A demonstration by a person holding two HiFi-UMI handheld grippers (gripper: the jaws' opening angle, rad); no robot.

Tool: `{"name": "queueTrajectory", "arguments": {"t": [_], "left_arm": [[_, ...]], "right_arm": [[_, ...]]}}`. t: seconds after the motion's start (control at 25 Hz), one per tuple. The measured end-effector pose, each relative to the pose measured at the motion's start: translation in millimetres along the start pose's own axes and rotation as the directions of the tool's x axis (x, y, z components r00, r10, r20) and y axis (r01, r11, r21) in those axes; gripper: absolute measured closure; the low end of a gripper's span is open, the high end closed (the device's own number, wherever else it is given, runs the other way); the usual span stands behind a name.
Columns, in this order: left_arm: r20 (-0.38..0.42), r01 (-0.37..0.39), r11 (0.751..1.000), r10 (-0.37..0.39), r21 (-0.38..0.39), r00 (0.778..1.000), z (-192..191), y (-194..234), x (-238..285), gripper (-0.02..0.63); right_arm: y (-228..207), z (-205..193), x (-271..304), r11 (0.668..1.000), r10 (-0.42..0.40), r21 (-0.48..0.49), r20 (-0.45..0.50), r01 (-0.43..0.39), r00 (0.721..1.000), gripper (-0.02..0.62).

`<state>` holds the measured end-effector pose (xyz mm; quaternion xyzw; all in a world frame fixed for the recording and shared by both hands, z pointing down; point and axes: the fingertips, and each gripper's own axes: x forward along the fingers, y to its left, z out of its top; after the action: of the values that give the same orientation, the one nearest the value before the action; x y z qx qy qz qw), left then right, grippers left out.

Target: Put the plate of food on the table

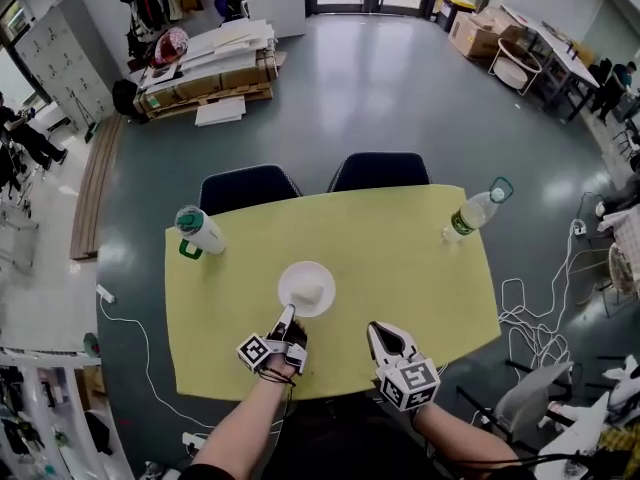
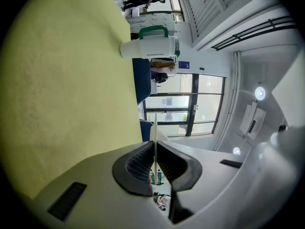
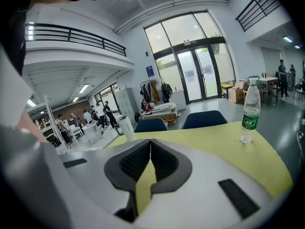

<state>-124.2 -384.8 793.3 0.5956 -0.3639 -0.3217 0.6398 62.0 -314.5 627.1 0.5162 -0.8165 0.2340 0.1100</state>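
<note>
- Clamped on plate [image 1: 290, 280] rim with left gripper [image 1: 287, 316], to hold food [image 1: 313, 293] level for table [image 1: 400, 238];
- Pinched together on nothing, right gripper [image 1: 386, 342] aside; only 1 grip needed.

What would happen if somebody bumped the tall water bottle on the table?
The water bottle would probably tip, since it stands tall on a narrow base. Its round body would likely roll across the yellow table afterwards. It looks like thin clear plastic, so probably light.
</note>
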Motion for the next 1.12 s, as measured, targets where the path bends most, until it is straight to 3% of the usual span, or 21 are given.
{"name": "queueTrajectory", "arguments": {"t": [0.6,1.12], "left_arm": [[0.000,-0.124,0.992,0.124,-0.035,0.992,9,82,37,0.581],[-0.013,-0.236,0.968,0.235,-0.089,0.972,3,115,45,0.580]], "right_arm": [[-8,-32,13,1.000,-0.030,0.006,-0.065,0.031,0.997,0.581],[-15,-40,26,0.999,-0.032,0.031,-0.088,0.035,0.996,0.581]]}}
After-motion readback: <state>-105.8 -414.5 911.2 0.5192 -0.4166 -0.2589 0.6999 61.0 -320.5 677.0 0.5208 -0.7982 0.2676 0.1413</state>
